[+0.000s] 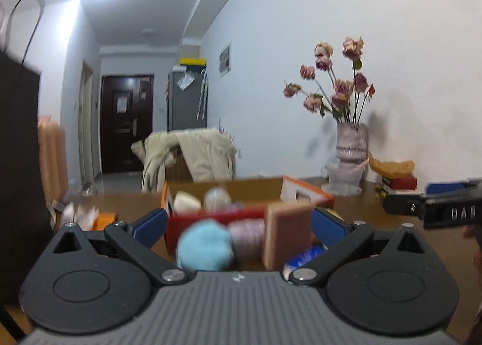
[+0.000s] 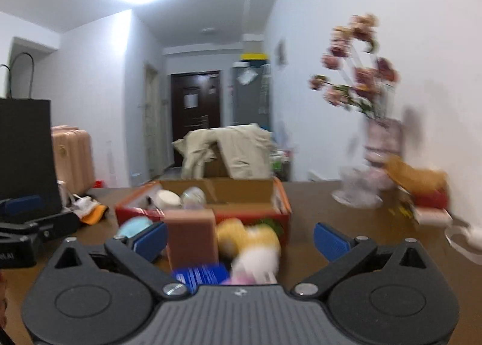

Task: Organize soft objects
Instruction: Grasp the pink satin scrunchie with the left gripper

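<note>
A red cardboard box (image 1: 211,218) (image 2: 208,194) stands on the brown table and holds pale soft items. In front of it lie a light blue fluffy ball (image 1: 205,247) (image 2: 134,226), a mauve ball (image 1: 247,238), an upright pink sponge block (image 1: 286,230) (image 2: 191,238), a blue patterned item (image 1: 304,256) (image 2: 200,275), a yellow plush (image 2: 250,238) and a white-pink plush (image 2: 256,263). My left gripper (image 1: 239,224) is open above the balls and sponge. My right gripper (image 2: 241,238) is open above the sponge and plushes. Both views are blurred.
A vase of dried pink flowers (image 1: 349,149) (image 2: 379,146) stands at the right by the wall. A black bag (image 1: 18,164) (image 2: 25,152) stands at the left. Orange packaging (image 1: 102,220) lies left of the box. A chair draped with beige cloth (image 2: 229,149) is behind the table.
</note>
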Tool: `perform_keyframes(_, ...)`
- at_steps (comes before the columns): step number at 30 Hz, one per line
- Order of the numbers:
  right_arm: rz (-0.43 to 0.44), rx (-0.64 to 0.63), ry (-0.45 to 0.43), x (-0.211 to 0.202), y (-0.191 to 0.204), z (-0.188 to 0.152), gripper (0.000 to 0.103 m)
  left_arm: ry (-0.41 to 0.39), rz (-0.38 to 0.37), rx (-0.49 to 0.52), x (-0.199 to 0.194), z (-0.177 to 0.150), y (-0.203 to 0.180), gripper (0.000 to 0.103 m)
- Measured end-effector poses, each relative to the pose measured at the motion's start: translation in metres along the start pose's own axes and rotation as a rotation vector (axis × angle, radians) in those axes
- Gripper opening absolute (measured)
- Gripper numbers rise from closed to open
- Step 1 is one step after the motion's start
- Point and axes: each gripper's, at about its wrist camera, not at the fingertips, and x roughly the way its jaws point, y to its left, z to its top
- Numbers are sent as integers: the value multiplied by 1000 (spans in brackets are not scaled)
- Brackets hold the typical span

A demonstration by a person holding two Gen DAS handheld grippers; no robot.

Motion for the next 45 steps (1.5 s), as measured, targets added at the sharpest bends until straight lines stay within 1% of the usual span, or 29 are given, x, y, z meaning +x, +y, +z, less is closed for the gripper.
perform_keyframes(1,-24,-11,-19,-9,4,-15,103,6,10,-20,-5,-9,0,103)
perform_keyframes(3,-52,-84,-47,-29,12,-41,103,1,17,-45,-19,-26,-4,103)
perform_keyframes(6,-36,-124,-68,-50,14,-65,103,-16,25,-38,-39,-45,-5,103)
perform_keyframes(8,-31,-114,-56,-54,11,-75,103,-3,40,-42,-46,-50,-4,103)
perform_keyframes(10,-29,-92,-33,-51,10,-75,103,-15,48,-48,-55,-50,-2,103)
perform_keyframes(12,-30,-64,-43,-52,9,-73,103,-14,50,-41,-58,-50,-2,103)
perform_keyframes(16,-23,-63,-28,-51,11,-76,103,-7,46,-37,-57,-49,0,103)
perform_keyframes(18,-15,-57,-23,-50,11,-76,103,9,35,-37,-51,-47,-2,103)
perform_keyframes(20,-13,-43,-5,-47,10,-75,102,48,22,-22,-43,-45,-6,103)
perform_keyframes(22,-13,-11,19,-42,5,-72,99,86,-13,-6,-34,-43,-11,103)
perform_keyframes(24,-5,14,48,-37,0,-68,89,117,-47,-7,-25,-40,-17,103)
perform_keyframes(27,20,61,90,-27,-12,-59,82,157,-101,-22,-8,-36,-27,102)
perform_keyframes(28,28,72,104,-24,-16,-57,80,182,-123,-23,-1,-34,-32,101)
perform_keyframes(30,49,96,132,-14,-24,-50,71,216,-173,-45,10,-31,-39,95)
perform_keyframes(32,75,116,158,1,-32,-40,70,246,-217,-90,23,-29,-47,92)
perform_keyframes(33,91,119,174,10,-35,-36,70,263,-232,-110,31,-29,-50,88)
perform_keyframes(34,112,126,184,21,-38,-32,70,278,-236,-118,37,-29,-54,84)
perform_keyframes(36,151,131,209,42,-41,-27,70,328,-229,-106,52,-31,-61,72)
perform_keyframes(37,169,132,230,52,-41,-25,69,365,-218,-97,61,-33,-64,71)
perform_keyframes(38,179,138,244,60,-42,-25,63,403,-204,-94,68,-36,-65,71)
perform_keyframes(39,190,146,274,70,-43,-26,55,444,-186,-95,73,-39,-65,66)
perform_keyframes(40,208,160,311,79,-44,-28,50,476,-181,-109,77,-42,-62,62)
perform_keyframes(41,219,175,336,84,-45,-31,42,489,-195,-133,79,-43,-58,51)
perform_keyframes(42,236,198,357,87,-47,-35,37,499,-221,-160,80,-44,-54,36)
perform_keyframes(43,252,225,363,87,-48,-39,33,511,-258,-187,81,-45,-50,32)
perform_keyframes(45,257,251,360,82,-49,-42,24,523,-284,-192,81,-46,-47,22)
